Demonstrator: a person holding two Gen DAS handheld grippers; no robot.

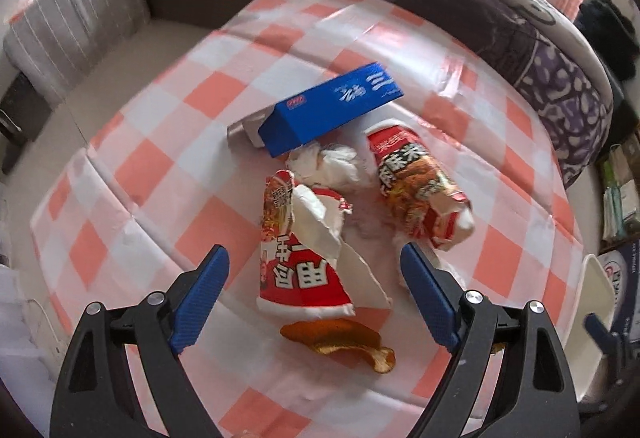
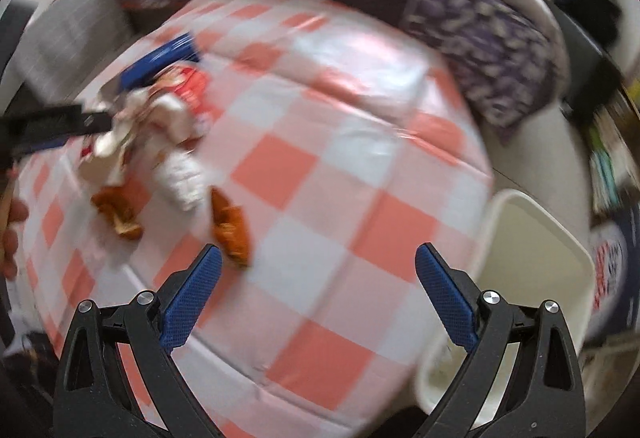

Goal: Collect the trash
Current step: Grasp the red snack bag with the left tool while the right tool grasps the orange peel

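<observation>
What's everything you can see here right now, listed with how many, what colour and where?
Checked plastic tablecloth: one, salmon and white, covering the table.
Rectangular cardboard box: one, blue, far side of the trash pile.
Torn noodle packets: two, red and white, centre; the second lies to its right.
Crumpled tissue: one, white, between box and packets.
Peel scraps: two, orange-brown; the second shows in the right wrist view.
Plastic bin: one, cream, beside the table's right edge.
Patterned bedding: purple and white, behind the table.
Left gripper: blue fingers open above a packet.
Right gripper: blue fingers open, empty.
</observation>
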